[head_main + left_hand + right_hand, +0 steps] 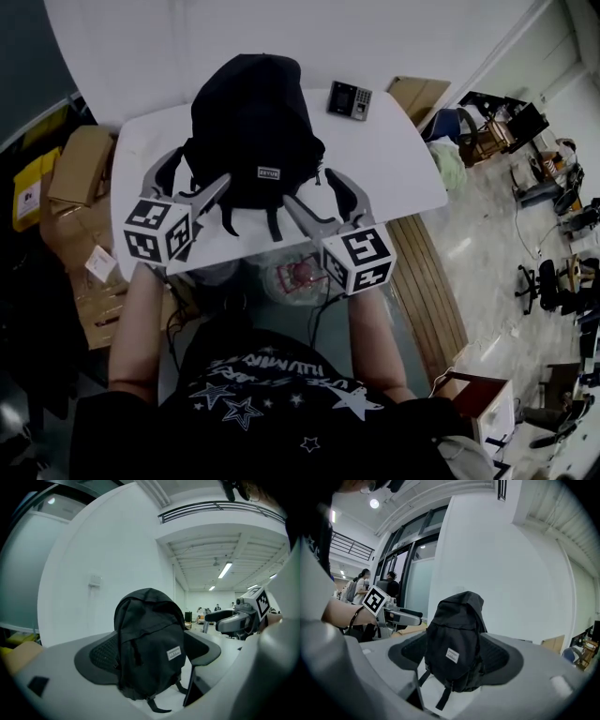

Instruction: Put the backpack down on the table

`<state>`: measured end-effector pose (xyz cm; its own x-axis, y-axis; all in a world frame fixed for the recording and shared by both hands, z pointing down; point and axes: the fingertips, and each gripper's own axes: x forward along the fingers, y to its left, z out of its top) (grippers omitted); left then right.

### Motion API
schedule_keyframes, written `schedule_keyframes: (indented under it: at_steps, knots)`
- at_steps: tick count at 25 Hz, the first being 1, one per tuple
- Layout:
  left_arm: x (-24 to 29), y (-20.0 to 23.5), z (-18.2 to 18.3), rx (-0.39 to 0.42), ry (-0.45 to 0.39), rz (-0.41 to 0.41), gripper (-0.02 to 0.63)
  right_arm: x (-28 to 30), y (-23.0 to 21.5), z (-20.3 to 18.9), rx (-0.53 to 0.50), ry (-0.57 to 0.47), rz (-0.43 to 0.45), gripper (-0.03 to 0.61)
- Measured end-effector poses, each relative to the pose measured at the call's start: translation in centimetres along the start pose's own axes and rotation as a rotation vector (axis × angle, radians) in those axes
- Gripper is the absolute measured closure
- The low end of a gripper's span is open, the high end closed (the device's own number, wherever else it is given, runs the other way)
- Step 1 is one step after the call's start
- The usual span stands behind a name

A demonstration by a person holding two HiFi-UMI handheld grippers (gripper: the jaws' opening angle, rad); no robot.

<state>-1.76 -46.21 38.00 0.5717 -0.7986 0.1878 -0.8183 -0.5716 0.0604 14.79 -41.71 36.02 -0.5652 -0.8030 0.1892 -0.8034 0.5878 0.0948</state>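
A black backpack [253, 127] with a small white label stands upright on the white table [394, 159], its straps trailing toward the near edge. My left gripper [199, 171] is open just short of its lower left side and touches nothing. My right gripper [309, 187] is open a little before its lower right corner, also empty. In the left gripper view the backpack [147, 646] stands ahead of the wide-apart jaws, with the right gripper [239, 616] off to the side. The right gripper view shows the backpack [457, 644] ahead and the left gripper [393, 613] at the left.
A small dark keypad device [349, 99] lies at the table's far right. Cardboard boxes [80, 164] are stacked left of the table. A bin with a red bag [300, 277] stands under the near edge. Office chairs [548, 281] are at the right. People [361, 585] stand far off.
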Motion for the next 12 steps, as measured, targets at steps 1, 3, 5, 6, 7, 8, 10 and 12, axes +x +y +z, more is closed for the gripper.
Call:
schedule_keyframes:
  at_steps: [1,3,5,6,7,8,10,12]
  knots:
    - [-0.5,-0.7,-0.1,-0.011,-0.001,-0.011,0.170,-0.5,0.4,-0.1,0.002,0.001,0.009,0.227]
    - [-1.3,-2.4,-0.5,-0.015,0.011,-0.043,0.172,-1.6,1.2,-0.4,0.004,0.002,0.026,0.229]
    - [-2.1,-4.1,-0.9,-0.002,0.025,-0.069,0.173,-2.6,2.1,-0.5,0.006,0.003,0.043,0.230]
    - [-2.5,-5.0,-1.1,0.001,0.029,-0.079,0.208,-3.2,2.6,-0.6,0.007,0.004,0.053,0.232]
    - [-3.0,-5.7,-1.2,0.000,0.030,-0.088,0.267,-3.7,3.1,-0.7,0.006,0.004,0.063,0.232]
    - [-3.5,-6.5,-1.3,-0.005,0.028,-0.096,0.276,-4.2,3.7,-0.7,0.004,0.005,0.072,0.232]
    - [-4.5,-7.9,-1.5,-0.009,0.028,-0.111,0.309,-5.2,4.8,-0.9,0.000,0.003,0.085,0.235]
    - [-5.6,-9.2,-1.8,-0.011,0.032,-0.128,0.333,-6.2,5.9,-1.1,-0.004,0.003,0.097,0.302]
